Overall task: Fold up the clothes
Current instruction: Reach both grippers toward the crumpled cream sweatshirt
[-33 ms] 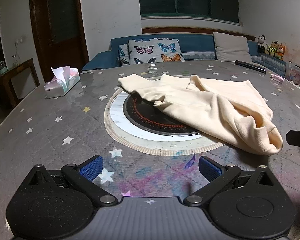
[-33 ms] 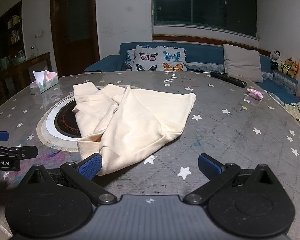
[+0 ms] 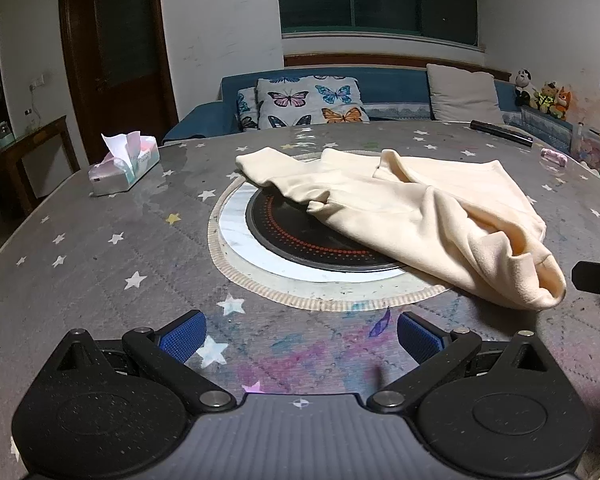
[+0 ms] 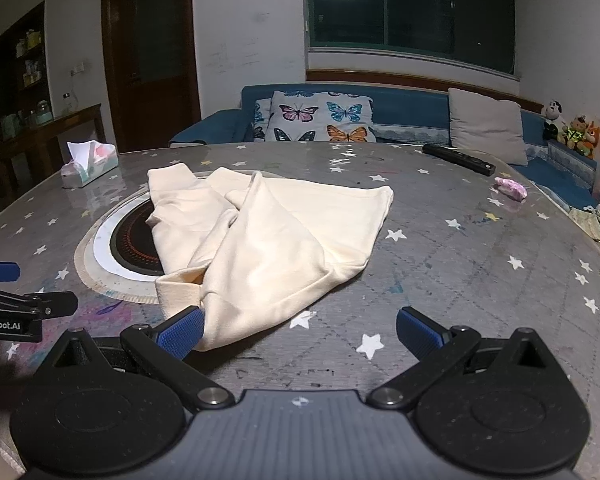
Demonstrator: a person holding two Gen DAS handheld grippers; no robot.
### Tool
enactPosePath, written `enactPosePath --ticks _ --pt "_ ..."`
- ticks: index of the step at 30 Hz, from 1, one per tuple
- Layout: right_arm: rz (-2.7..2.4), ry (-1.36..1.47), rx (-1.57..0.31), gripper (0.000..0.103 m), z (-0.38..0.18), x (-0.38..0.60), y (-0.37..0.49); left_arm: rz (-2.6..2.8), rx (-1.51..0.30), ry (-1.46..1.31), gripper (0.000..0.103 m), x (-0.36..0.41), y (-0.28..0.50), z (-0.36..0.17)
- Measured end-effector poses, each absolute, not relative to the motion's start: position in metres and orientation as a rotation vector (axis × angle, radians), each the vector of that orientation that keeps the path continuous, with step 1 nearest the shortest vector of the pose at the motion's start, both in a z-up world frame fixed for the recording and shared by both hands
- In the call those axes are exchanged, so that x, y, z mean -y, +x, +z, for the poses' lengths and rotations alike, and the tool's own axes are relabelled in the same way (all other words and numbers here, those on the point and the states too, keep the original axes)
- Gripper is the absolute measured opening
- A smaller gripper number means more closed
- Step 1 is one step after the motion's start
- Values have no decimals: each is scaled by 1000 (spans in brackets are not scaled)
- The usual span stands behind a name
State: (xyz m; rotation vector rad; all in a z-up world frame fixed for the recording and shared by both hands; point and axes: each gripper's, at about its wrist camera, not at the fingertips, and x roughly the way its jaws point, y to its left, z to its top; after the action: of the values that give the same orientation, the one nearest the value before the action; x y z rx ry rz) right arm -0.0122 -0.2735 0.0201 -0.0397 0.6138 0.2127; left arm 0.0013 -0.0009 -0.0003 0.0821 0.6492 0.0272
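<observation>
A cream garment [image 3: 420, 216] lies crumpled on the round star-patterned table [image 3: 100, 248], its left part draped over a black round hob [image 3: 284, 236]. My left gripper [image 3: 300, 336] is open above bare tabletop, short of the garment's near cuff. In the right wrist view the garment [image 4: 268, 240] spreads ahead, and its near folded edge reaches my right gripper's left blue fingertip [image 4: 180, 332]. My right gripper [image 4: 300, 332] is open with nothing clamped. Each gripper shows at the edge of the other's view.
A tissue box [image 3: 124, 164] stands at the table's far left. A black remote [image 4: 458, 158] and a small pink object [image 4: 510, 188] lie far right. Loose pale cloth [image 4: 596, 220] sits at the right edge. A blue sofa [image 4: 404, 108] with cushions stands behind the table.
</observation>
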Motion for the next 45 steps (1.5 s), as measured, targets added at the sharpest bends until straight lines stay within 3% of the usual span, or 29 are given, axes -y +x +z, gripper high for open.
enactPosePath --ticks 19,25,27,31,35,37,40,42,45 --pt "217 -30 -628 103 23 279 15 -38 -688 14 101 19 49 12" --pt "214 -35 -620 102 26 282 31 -87 -704 -19 85 27 73 21" --pt "209 -34 -621 102 26 284 37 -113 -711 -33 74 32 86 25" --pt "197 -28 -627 102 25 291 46 -167 -723 -35 69 50 116 31" --pt "192 -20 -636 100 25 298 57 -197 -766 -21 54 67 147 28" --pt "188 -22 -639 99 24 301 61 -213 -794 -10 52 73 158 21" --pt "192 -22 -644 99 26 305 69 -250 -841 -3 34 78 169 9" --pt "202 -18 -648 97 27 308 75 -267 -861 -13 11 77 172 1" --pt "225 -17 -655 92 31 307 86 -296 -848 -58 6 67 164 -2"
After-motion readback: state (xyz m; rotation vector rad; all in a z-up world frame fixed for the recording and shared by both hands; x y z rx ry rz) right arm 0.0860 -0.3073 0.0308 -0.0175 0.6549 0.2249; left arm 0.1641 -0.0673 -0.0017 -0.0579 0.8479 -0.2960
